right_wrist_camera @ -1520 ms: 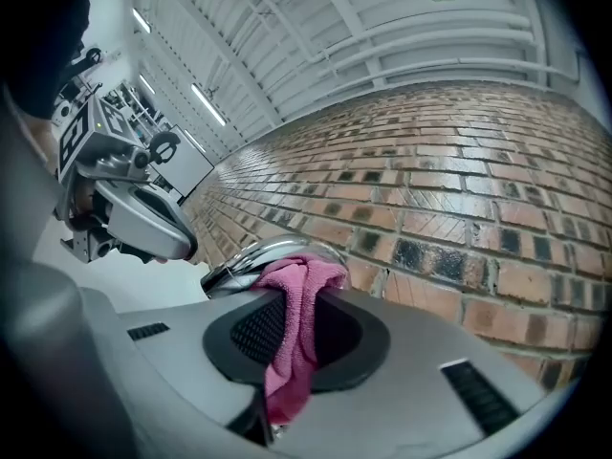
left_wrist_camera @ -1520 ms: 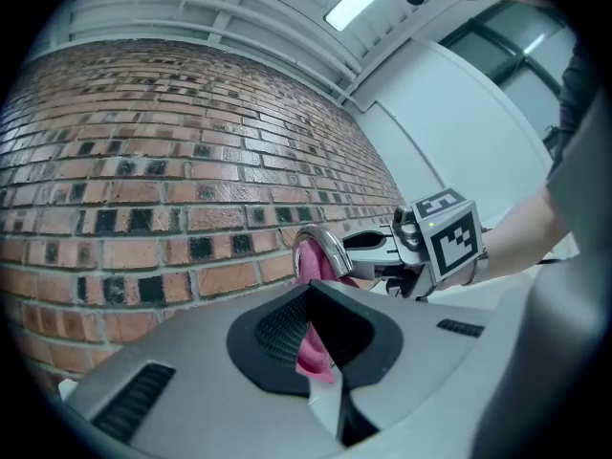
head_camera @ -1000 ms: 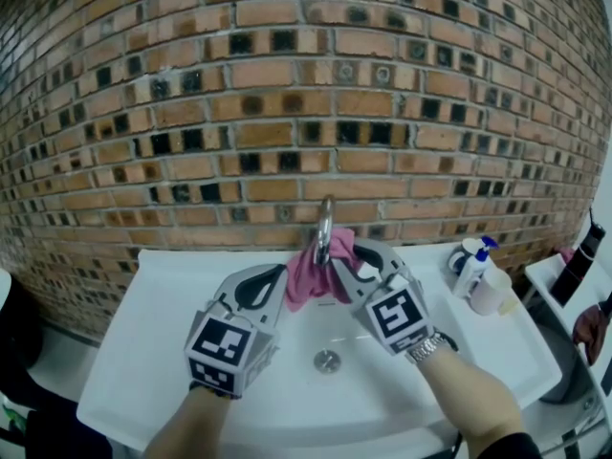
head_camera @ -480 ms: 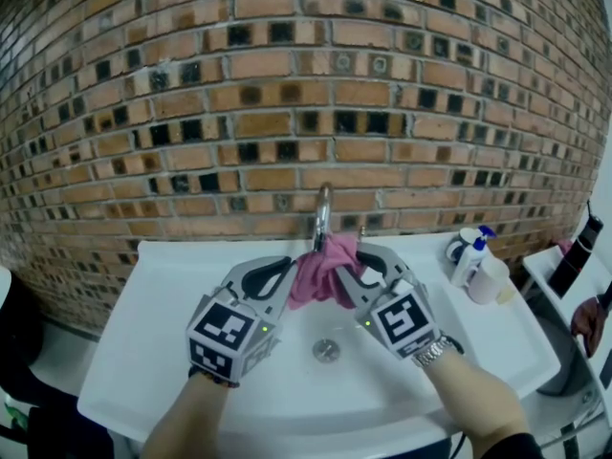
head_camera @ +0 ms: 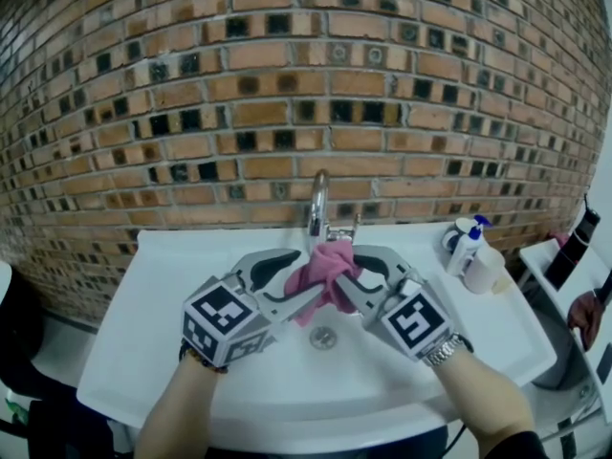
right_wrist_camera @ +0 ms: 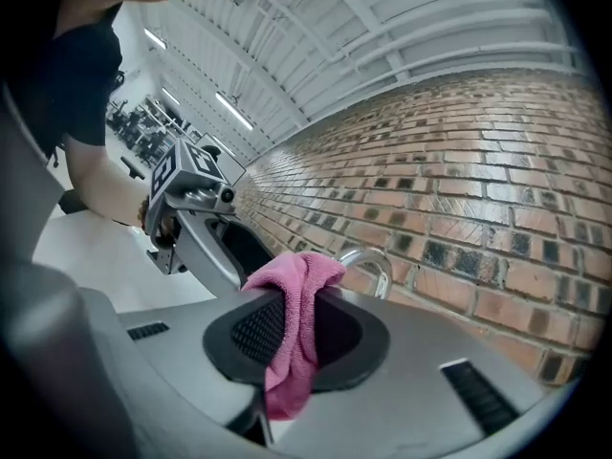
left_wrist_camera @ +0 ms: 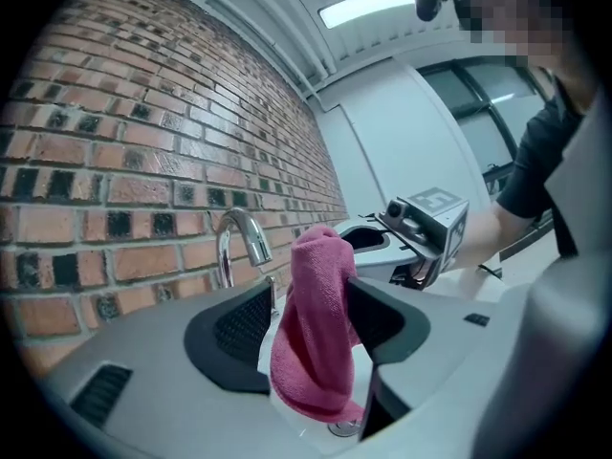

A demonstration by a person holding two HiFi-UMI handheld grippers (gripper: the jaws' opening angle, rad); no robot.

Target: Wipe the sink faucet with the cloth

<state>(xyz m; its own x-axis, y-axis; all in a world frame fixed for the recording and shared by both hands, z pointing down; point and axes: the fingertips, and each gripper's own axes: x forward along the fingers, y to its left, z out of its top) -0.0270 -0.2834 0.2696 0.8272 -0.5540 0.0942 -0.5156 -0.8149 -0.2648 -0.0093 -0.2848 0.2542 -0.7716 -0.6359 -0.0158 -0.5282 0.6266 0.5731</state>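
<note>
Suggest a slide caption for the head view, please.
The right hand-held gripper pinches a pink cloth near the faucet while the left hand-held gripper opens its jaws around it.

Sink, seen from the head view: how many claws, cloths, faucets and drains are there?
Claws: 2, the left claw opening, the pink cloth between its jaws, the right claw shut on it
Pink cloth: 1
Faucet: 1
Drain: 1
Total: 5
</note>
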